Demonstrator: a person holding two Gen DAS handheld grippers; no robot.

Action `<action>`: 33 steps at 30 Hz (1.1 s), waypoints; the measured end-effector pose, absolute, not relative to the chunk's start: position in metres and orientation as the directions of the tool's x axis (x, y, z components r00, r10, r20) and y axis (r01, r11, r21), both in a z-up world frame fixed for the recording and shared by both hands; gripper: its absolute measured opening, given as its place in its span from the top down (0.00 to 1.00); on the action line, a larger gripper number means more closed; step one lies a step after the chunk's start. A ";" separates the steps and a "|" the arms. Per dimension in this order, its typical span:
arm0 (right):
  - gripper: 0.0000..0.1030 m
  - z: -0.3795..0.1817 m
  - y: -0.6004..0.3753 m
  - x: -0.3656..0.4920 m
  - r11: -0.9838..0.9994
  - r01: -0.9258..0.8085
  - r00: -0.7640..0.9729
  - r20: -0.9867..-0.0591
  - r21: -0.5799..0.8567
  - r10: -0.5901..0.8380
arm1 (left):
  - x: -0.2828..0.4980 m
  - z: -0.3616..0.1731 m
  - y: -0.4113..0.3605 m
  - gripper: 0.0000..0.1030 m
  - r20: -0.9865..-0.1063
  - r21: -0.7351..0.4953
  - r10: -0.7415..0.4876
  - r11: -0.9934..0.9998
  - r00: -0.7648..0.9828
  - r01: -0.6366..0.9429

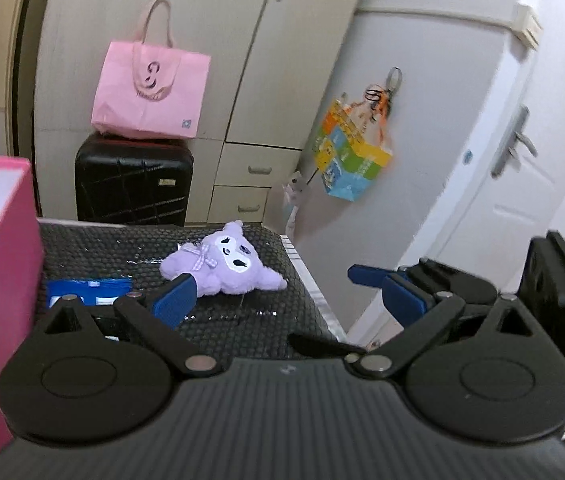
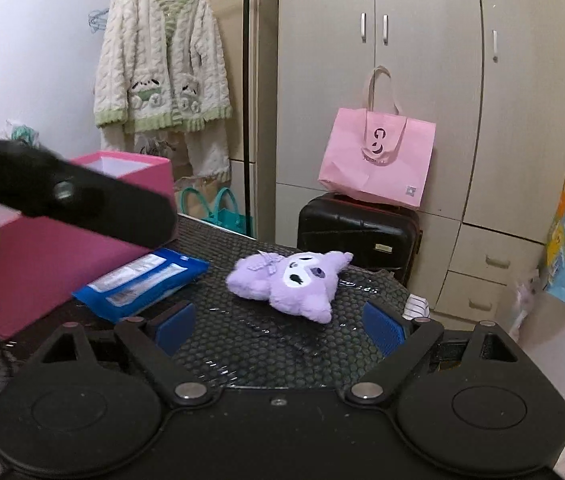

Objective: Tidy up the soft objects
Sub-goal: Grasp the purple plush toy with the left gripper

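A black dimpled table (image 2: 282, 344) carries a purple plush (image 2: 288, 282), blue packet (image 2: 142, 280) and pink box (image 2: 54, 264).

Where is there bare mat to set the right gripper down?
Bare mat lies in front of the purple plush, between the right gripper fingers. The left side is crowded by the blue pack and pink box.

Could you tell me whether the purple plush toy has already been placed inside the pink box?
No, the purple plush toy lies on the black mat, apart from the pink box, which stands at the left.
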State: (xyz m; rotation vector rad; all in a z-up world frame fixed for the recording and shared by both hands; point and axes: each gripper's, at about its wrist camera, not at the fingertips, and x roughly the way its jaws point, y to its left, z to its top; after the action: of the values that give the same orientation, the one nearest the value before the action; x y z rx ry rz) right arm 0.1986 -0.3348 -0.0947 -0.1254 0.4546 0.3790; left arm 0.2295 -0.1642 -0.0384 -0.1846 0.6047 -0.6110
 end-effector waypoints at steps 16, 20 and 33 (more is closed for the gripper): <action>0.10 -0.142 -0.332 0.300 0.850 -0.524 0.731 -0.539 -0.051 0.418 | 0.311 -0.104 -0.199 0.05 -0.587 -0.310 -0.365 0.926 0.722 0.216; 0.10 -0.145 -0.325 0.305 0.826 -0.560 0.708 -0.554 -0.062 0.438 | 0.319 -0.112 -0.203 0.06 -0.587 -0.309 -0.365 0.926 0.722 0.217; 0.26 -0.142 -0.322 0.304 0.820 -0.570 0.698 -0.557 -0.052 0.449 | 0.316 -0.116 -0.206 0.33 -0.608 -0.330 -0.436 0.899 0.664 0.289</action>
State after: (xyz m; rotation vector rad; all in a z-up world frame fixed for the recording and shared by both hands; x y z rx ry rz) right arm 0.3038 -0.3224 -0.1415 -0.2287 0.5572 0.5734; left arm 0.3160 -0.2061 -0.1164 -0.2124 0.7392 -0.4127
